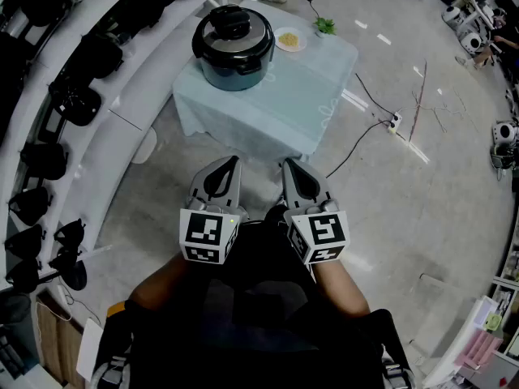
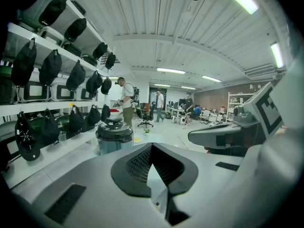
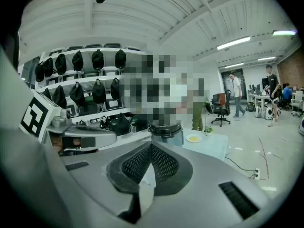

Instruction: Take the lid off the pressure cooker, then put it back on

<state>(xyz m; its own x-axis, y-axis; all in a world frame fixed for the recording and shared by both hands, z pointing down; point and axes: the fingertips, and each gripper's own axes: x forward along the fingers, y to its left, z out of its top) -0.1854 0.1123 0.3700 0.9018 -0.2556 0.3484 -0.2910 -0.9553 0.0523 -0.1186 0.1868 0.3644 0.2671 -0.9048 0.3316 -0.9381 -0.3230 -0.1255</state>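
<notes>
Close to the person's body, the left gripper (image 1: 234,164) and the right gripper (image 1: 287,165) are held side by side, each with its jaws pressed together on nothing. Farther out stands a table (image 1: 312,104) draped in pale cloth. The pressure cooker (image 1: 233,61) sits on its far-left part, lid (image 1: 233,23) seated on top, well apart from both grippers. A small plate (image 1: 290,39) and a green plant (image 1: 325,26) lie to the cooker's right.
</notes>
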